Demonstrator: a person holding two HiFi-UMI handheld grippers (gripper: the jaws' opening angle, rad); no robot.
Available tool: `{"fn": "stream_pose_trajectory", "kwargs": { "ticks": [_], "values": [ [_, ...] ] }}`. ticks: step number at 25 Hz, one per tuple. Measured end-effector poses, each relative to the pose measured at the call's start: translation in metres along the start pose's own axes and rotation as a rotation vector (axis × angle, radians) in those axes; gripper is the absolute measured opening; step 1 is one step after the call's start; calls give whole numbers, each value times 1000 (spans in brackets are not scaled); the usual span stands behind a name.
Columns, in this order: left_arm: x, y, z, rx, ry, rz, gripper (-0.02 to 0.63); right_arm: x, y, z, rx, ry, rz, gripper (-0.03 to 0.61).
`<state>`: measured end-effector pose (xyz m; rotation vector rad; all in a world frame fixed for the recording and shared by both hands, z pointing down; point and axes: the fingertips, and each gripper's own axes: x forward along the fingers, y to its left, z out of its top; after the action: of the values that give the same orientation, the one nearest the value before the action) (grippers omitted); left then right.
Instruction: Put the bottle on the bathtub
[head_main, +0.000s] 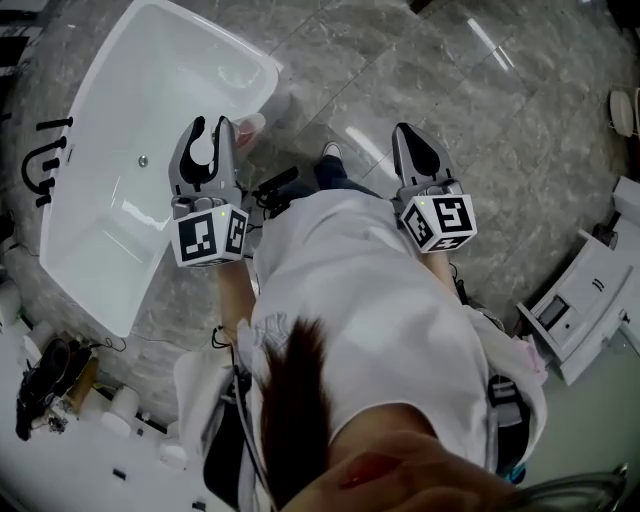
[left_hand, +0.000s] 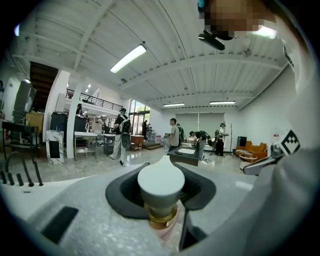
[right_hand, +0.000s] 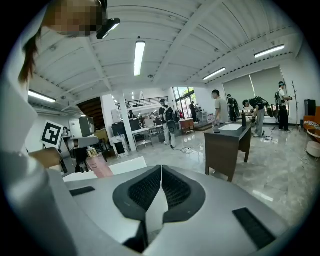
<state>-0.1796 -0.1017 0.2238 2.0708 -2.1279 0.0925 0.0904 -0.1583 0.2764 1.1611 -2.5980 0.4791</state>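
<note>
A pink bottle (head_main: 250, 124) with a white cap (left_hand: 161, 180) and a gold collar is held in my left gripper (head_main: 208, 135), whose jaws are shut on its neck. In the head view it hangs above the floor just right of the white bathtub (head_main: 180, 70), near the tub's right rim. The right gripper view shows the same bottle (right_hand: 100, 166) at its left. My right gripper (head_main: 420, 150) is held over the floor further right, apart from the tub. Its pads (right_hand: 172, 187) meet, with nothing between them.
Black tap fittings (head_main: 40, 160) stand on the tub's left rim. Bottles and dark items (head_main: 60, 385) crowd the lower left. A white cabinet (head_main: 585, 305) stands at the right. A dark desk (right_hand: 230, 145) and several people are far off on the glossy marble floor.
</note>
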Motion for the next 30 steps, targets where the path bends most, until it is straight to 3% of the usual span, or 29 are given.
{"fn": "stream_pose_trajectory", "kwargs": {
  "ticks": [7, 18, 25, 30],
  "values": [
    [18, -17, 18, -25, -44, 21, 138, -1, -33, 3, 8, -9, 9, 14],
    [25, -9, 17, -15, -20, -12, 138, 3, -26, 5, 35, -13, -7, 14],
    [41, 14, 26, 53, -17, -54, 138, 14, -14, 14, 39, -5, -19, 14],
    [60, 25, 9, 75, -6, -114, 140, 30, -13, 6, 28, 24, -33, 14]
  ]
}}
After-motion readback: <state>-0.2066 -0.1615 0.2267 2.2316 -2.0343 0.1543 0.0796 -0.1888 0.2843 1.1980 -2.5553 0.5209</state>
